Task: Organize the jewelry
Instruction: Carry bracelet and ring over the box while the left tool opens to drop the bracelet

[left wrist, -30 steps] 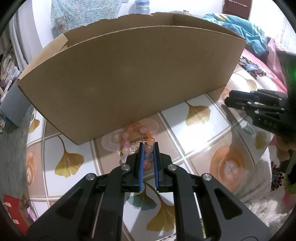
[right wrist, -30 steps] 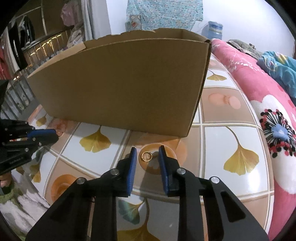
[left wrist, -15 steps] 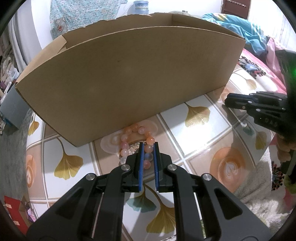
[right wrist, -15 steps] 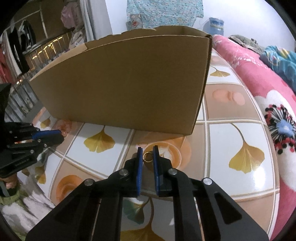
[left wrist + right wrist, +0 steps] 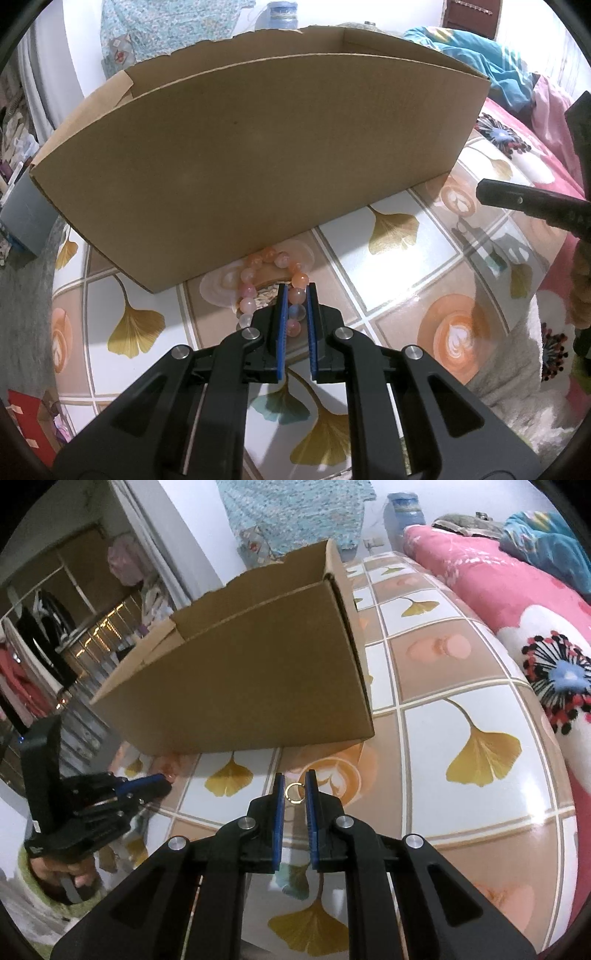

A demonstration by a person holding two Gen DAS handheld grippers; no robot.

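Note:
My left gripper (image 5: 296,291) is shut on a bracelet of pink and orange beads (image 5: 246,275), which lies on the tiled tabletop (image 5: 391,280) just in front of the open cardboard box (image 5: 258,147). The right wrist view shows my right gripper (image 5: 294,779) shut on a small gold ring (image 5: 294,793), held a little above the table near the box's (image 5: 240,683) right front corner. The left gripper (image 5: 159,780) shows at the left of that view, and the right gripper (image 5: 517,201) reaches in from the right of the left wrist view.
The table's cloth bears ginkgo leaves and coffee cups. A pink flowered blanket (image 5: 517,602) lies along its right side. A grey-blue bin (image 5: 22,221) stands left of the box, a red box (image 5: 26,413) lower left. A hand in a green sleeve (image 5: 55,882) holds the left gripper.
The right gripper closed on the gold ring, then rose and rolled, so the box now looks tilted. The left gripper kept still on the bracelet.

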